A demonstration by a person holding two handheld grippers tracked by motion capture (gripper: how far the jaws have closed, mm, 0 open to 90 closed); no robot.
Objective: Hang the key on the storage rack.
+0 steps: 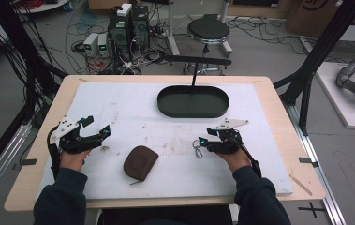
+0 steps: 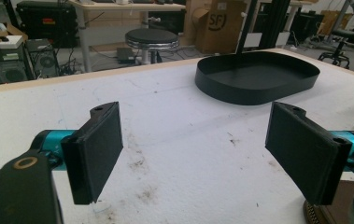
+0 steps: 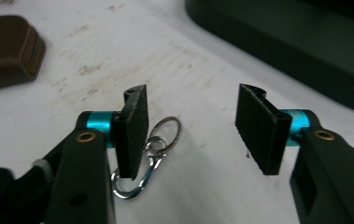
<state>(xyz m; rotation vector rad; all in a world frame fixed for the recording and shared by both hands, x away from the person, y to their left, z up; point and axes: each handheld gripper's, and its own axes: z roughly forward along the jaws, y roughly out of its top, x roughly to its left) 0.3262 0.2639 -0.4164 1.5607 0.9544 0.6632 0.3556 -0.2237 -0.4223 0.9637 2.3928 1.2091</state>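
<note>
A silver carabiner with a key ring (image 1: 196, 150) lies on the white mat, just left of my right gripper (image 1: 205, 139). In the right gripper view that gripper (image 3: 191, 130) is open, and its left jaw hides part of the carabiner (image 3: 155, 148); the ring peeks into the gap. A brown pouch (image 1: 140, 162) lies near the mat's front centre, also at the upper left in the right gripper view (image 3: 4, 51). My left gripper (image 1: 98, 125) is open over bare mat to the left of the pouch, with nothing between its jaws (image 2: 195, 149).
A black oval tray (image 1: 166, 105) stands empty at the back centre of the mat (image 1: 119, 108), also far ahead in the left gripper view (image 2: 254, 95). Beyond the wooden table edge (image 1: 278, 108) are a stool (image 1: 208, 30), computers and cables on the floor.
</note>
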